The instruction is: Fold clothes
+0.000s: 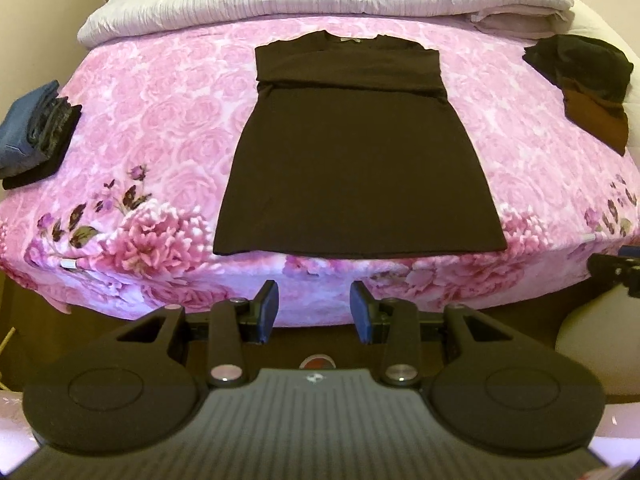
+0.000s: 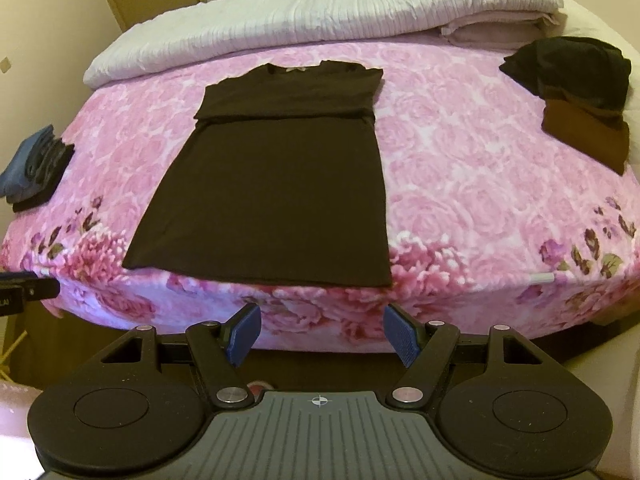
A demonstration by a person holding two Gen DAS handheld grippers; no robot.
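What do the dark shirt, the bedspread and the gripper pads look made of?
Dark shirt: thin matte knit, probably cotton jersey; lies limp and flat, no sheen.
Bedspread: plush printed fleece, judging by the soft, blurred rose pattern.
Pads on the right gripper: blue, fine-ribbed, likely rubber or soft plastic; the left gripper looks alike.

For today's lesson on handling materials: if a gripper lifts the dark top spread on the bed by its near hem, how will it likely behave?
The dark top lies flat and thin on the floral bedspread, so it would probably droop and fold under itself. It looks light. The sleeves, already folded inward, may slip open.
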